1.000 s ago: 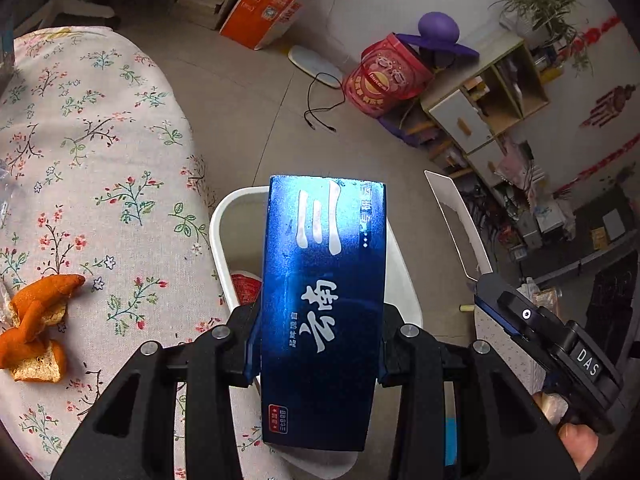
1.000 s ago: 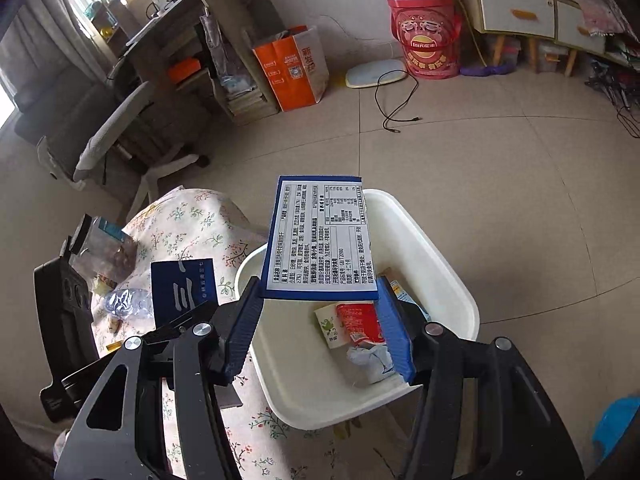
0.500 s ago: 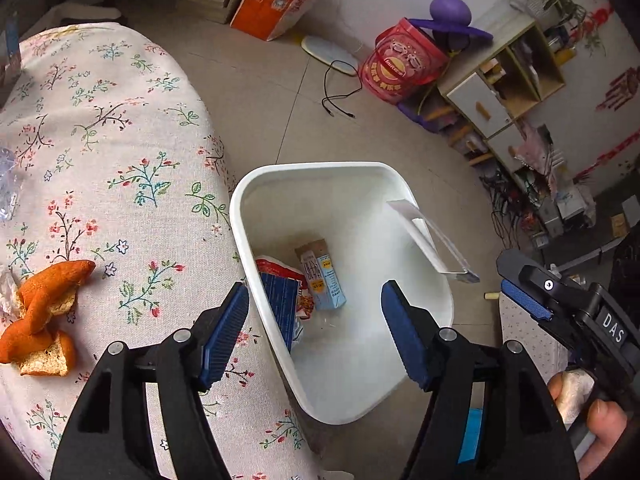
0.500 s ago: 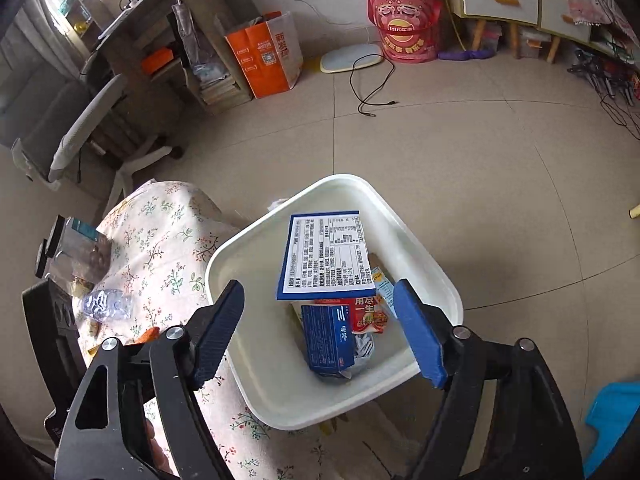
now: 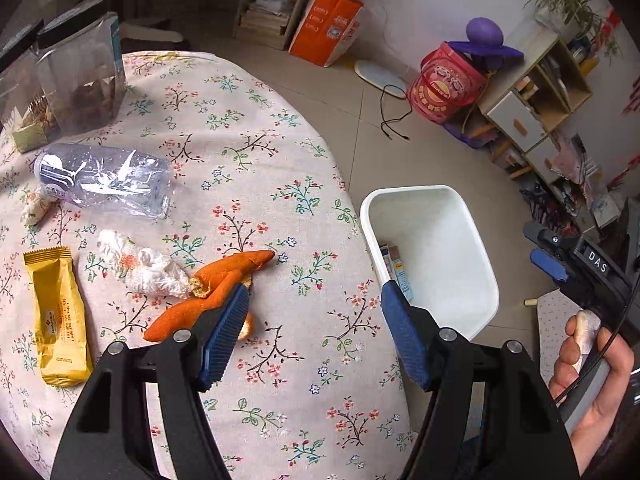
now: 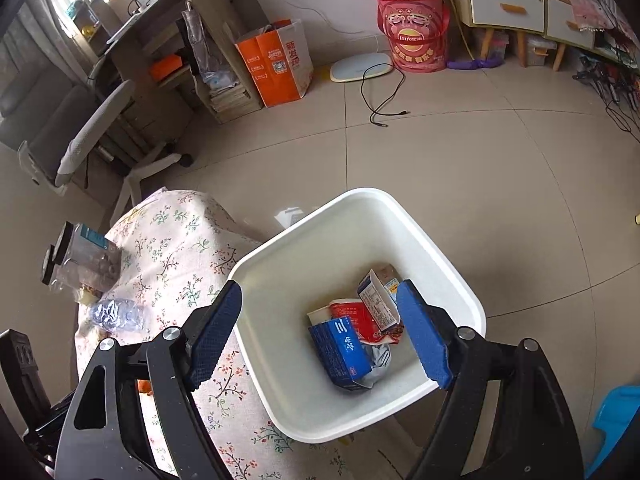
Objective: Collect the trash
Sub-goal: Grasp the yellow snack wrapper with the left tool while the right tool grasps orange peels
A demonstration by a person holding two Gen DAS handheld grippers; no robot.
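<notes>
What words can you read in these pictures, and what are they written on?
"DAS": on the right tool, seen from the left wrist.
"云南": on the blue box in the white bin.
Orange paper bag: big characters, too blurred to read surely.
Red bucket, yellow wrapper, bottle label: print too small to read.

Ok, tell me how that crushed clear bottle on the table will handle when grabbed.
The crushed plastic bottle looks empty, so probably light. Its dented walls would likely buckle further under the pads. Lying on its side, it may roll or skid across the tablecloth.
</notes>
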